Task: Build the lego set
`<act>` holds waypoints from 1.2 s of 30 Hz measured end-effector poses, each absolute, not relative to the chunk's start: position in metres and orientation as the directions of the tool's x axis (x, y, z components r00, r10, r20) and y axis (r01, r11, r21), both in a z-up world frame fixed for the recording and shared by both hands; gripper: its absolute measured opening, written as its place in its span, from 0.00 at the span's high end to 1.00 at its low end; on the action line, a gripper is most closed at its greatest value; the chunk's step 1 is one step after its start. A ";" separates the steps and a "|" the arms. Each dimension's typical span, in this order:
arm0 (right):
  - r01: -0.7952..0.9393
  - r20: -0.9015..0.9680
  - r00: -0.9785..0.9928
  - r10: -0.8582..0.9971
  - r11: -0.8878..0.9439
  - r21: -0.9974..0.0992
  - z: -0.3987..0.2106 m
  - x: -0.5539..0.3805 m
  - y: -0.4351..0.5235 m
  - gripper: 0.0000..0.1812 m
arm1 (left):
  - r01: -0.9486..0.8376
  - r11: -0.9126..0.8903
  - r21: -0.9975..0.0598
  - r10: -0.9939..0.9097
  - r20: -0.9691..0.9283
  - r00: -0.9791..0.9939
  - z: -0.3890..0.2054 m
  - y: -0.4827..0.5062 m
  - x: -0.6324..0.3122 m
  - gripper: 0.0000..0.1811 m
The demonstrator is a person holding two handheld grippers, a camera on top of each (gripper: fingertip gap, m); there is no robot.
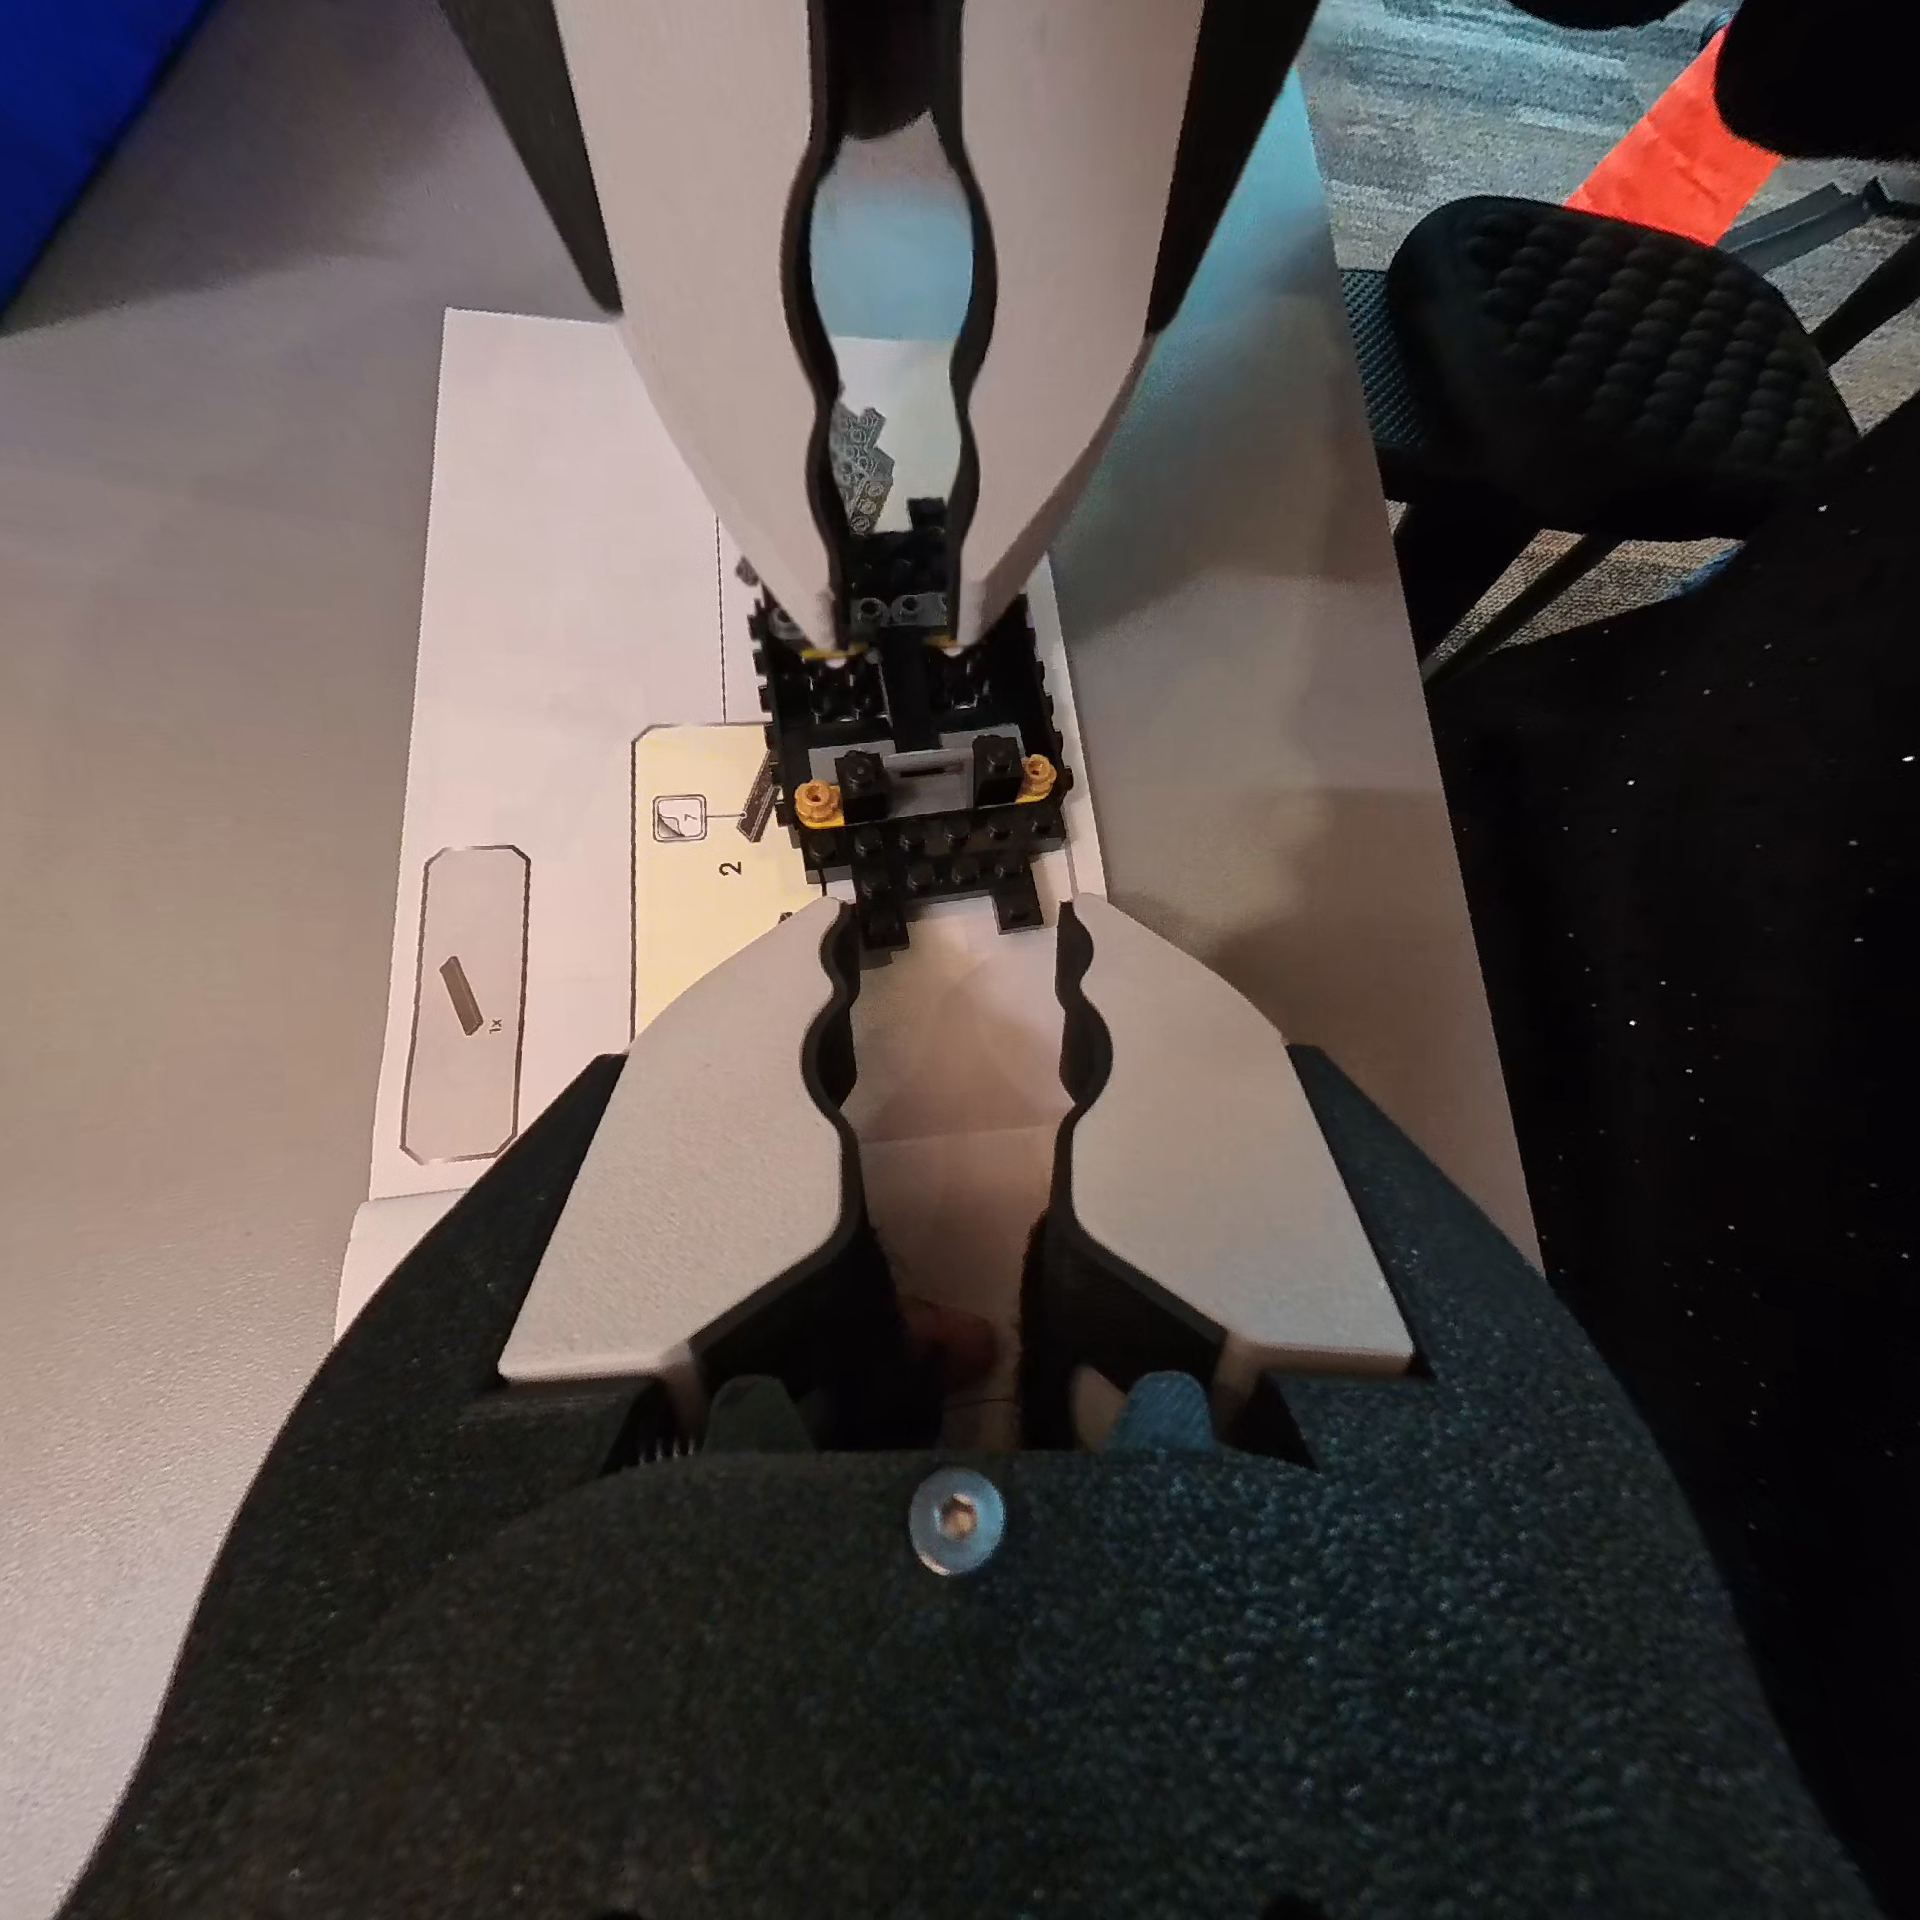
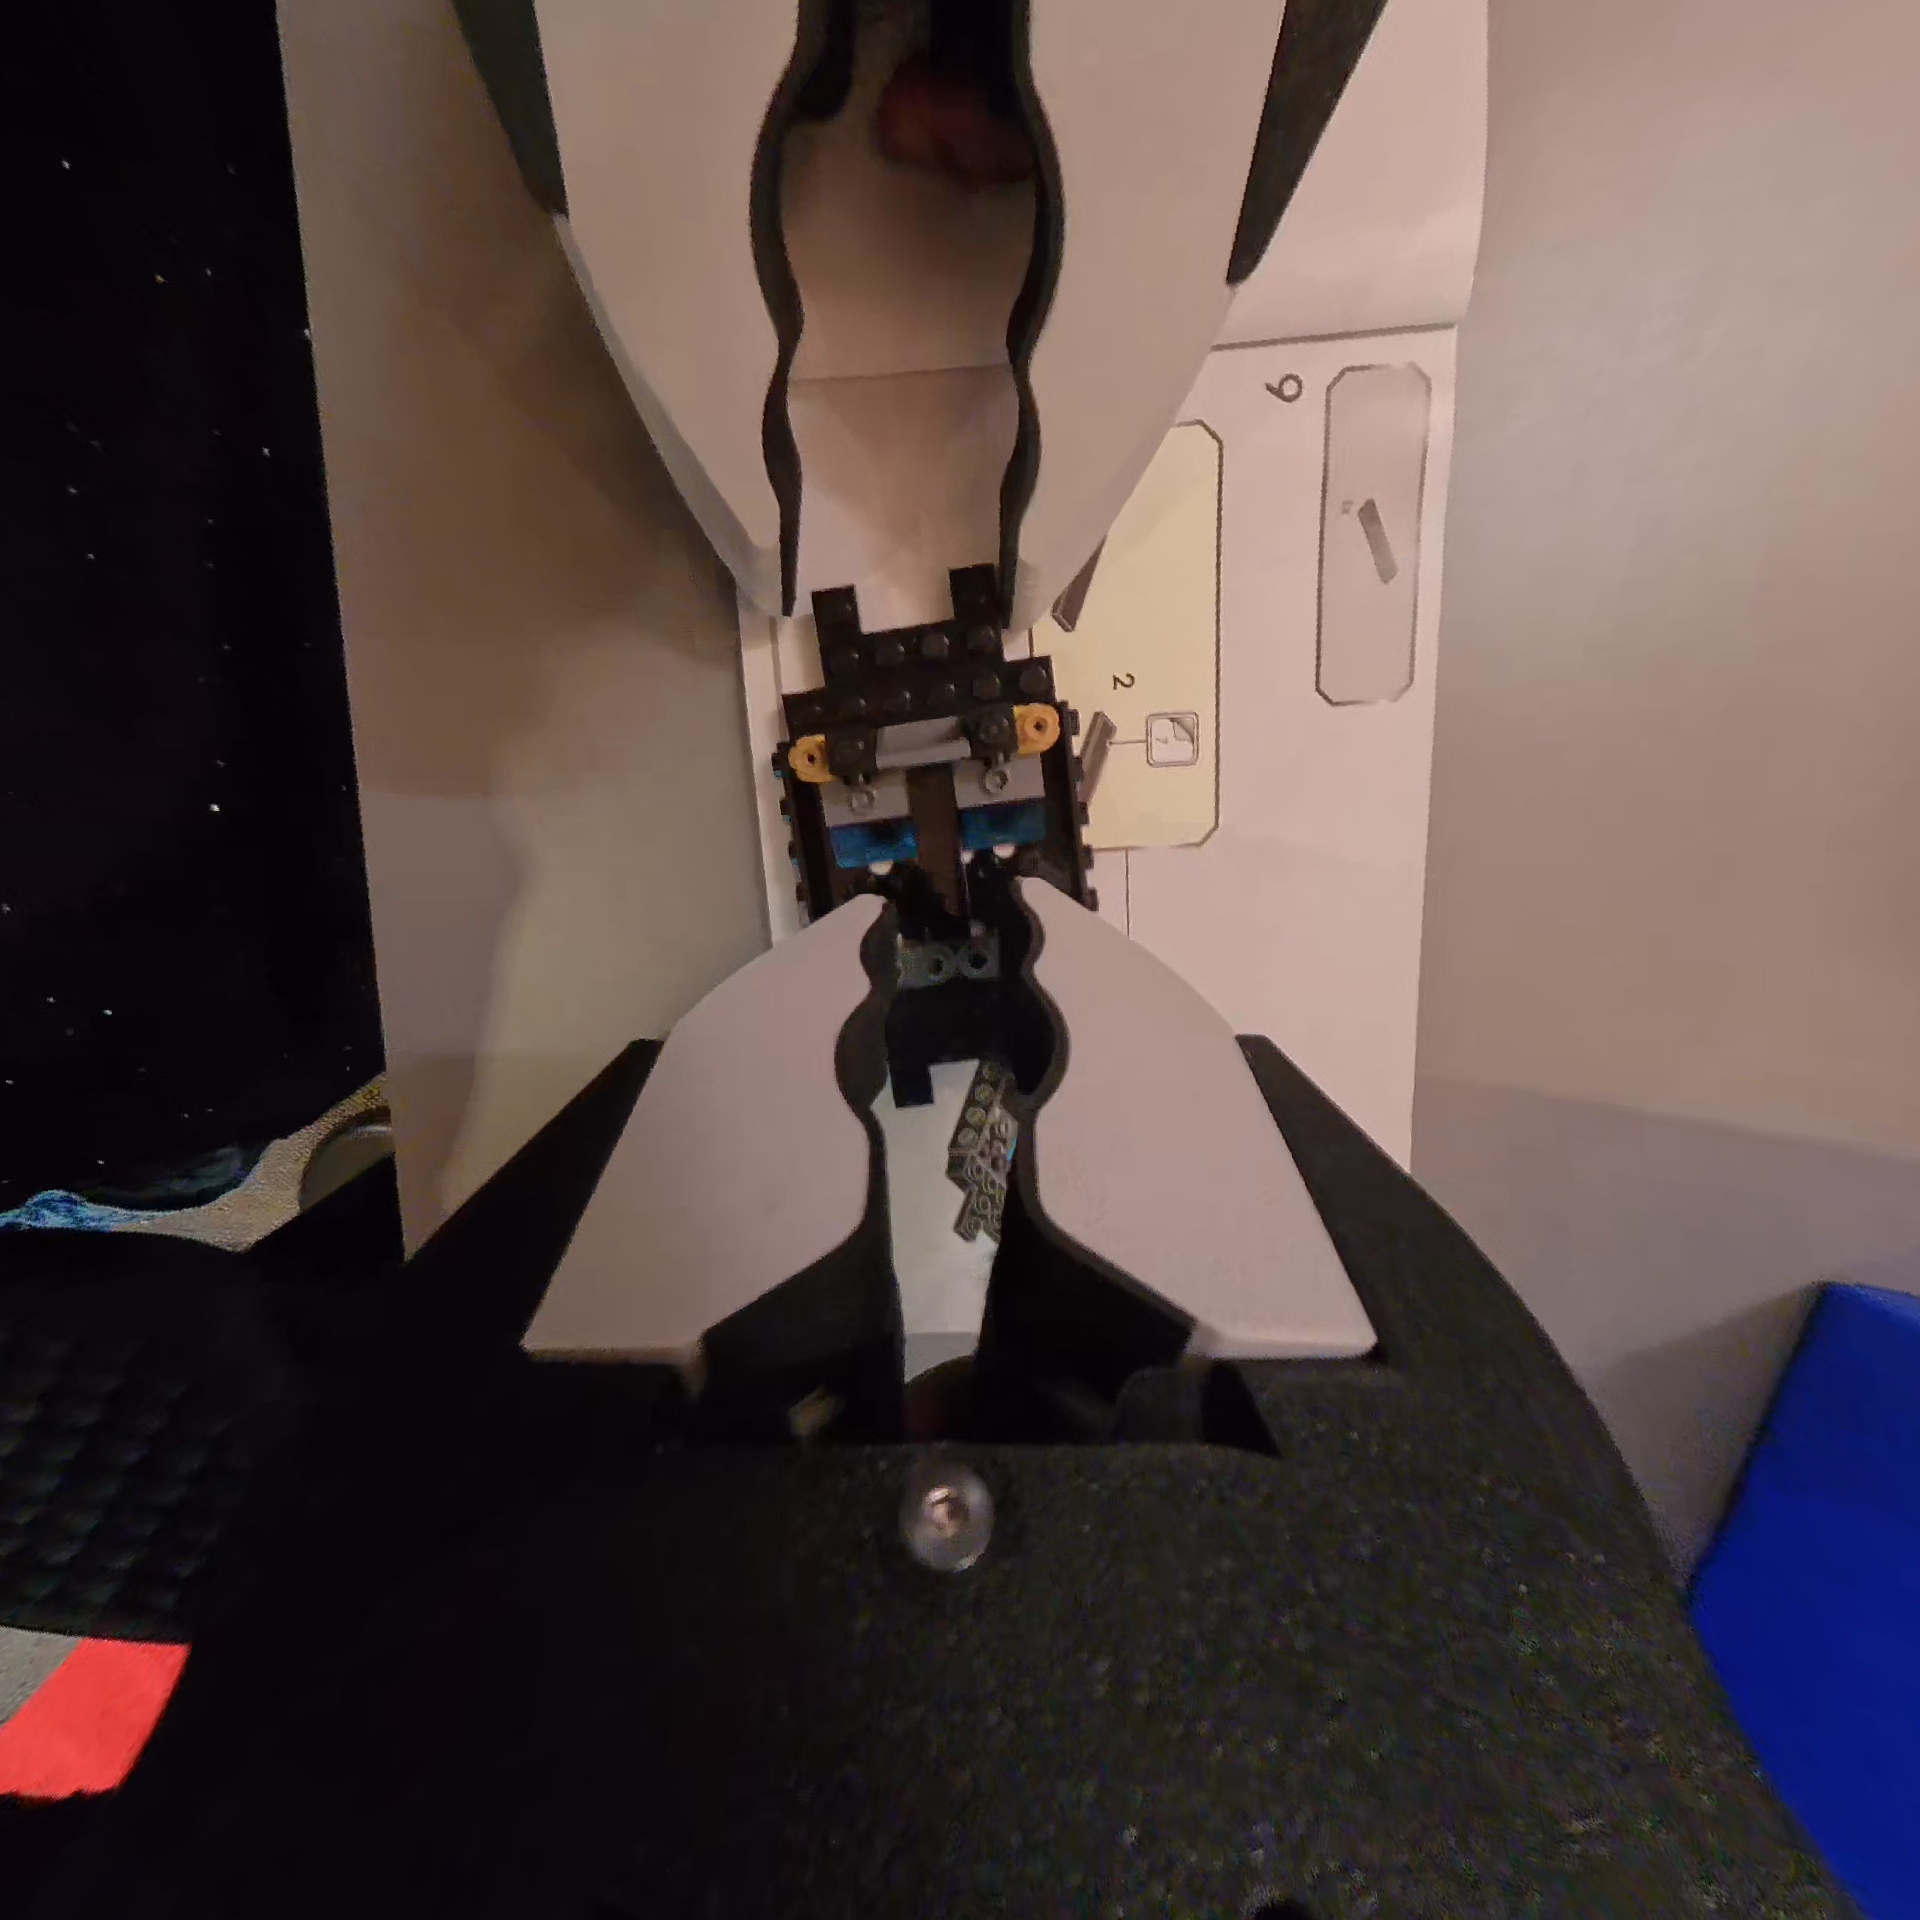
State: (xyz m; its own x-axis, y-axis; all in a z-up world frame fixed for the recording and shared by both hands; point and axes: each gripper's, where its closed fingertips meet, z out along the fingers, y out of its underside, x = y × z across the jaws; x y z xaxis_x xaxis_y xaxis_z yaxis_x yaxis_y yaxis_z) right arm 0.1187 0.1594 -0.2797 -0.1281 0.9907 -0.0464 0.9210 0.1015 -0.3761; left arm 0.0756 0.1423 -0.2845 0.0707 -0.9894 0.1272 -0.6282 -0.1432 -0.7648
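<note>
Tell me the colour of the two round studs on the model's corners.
Yellow studs, clearest in the left wrist view.

Your left tool (image 1: pixel 951 909) points forward with its fingers spread wide apart, gripping nothing. Your right tool (image 2: pixel 945 914) faces it tip to tip from the opposite side, fingers drawn closer together, whether clamped is unclear.

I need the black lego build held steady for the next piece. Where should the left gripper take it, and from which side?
Probably the narrow stepped plate end of the build, from the left gripper's own side. That end is low, flat-sided and faces its open fingers; the right gripper occupies the far end.
</note>
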 end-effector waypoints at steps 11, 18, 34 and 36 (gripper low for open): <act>0.886 -0.021 -0.056 0.998 0.040 -0.462 -0.273 0.113 0.160 1.00 | -0.627 -0.150 -0.764 -0.988 0.133 0.074 -0.284 0.143 0.075 0.81; 0.902 -0.049 -0.057 0.997 0.031 -0.430 -0.282 0.105 0.156 1.00 | -0.629 -0.143 -0.764 -0.990 0.123 0.076 -0.284 0.143 0.075 0.81; 0.886 -0.213 0.098 0.972 -0.183 -0.426 -0.285 0.100 0.154 1.00 | -0.629 -0.145 -0.764 -0.989 0.125 0.076 -0.284 0.143 0.076 0.81; 0.886 -0.148 0.022 0.989 -0.088 -0.455 -0.284 0.102 0.155 1.00 | -0.628 -0.146 -0.764 -0.989 0.127 0.076 -0.284 0.143 0.076 0.81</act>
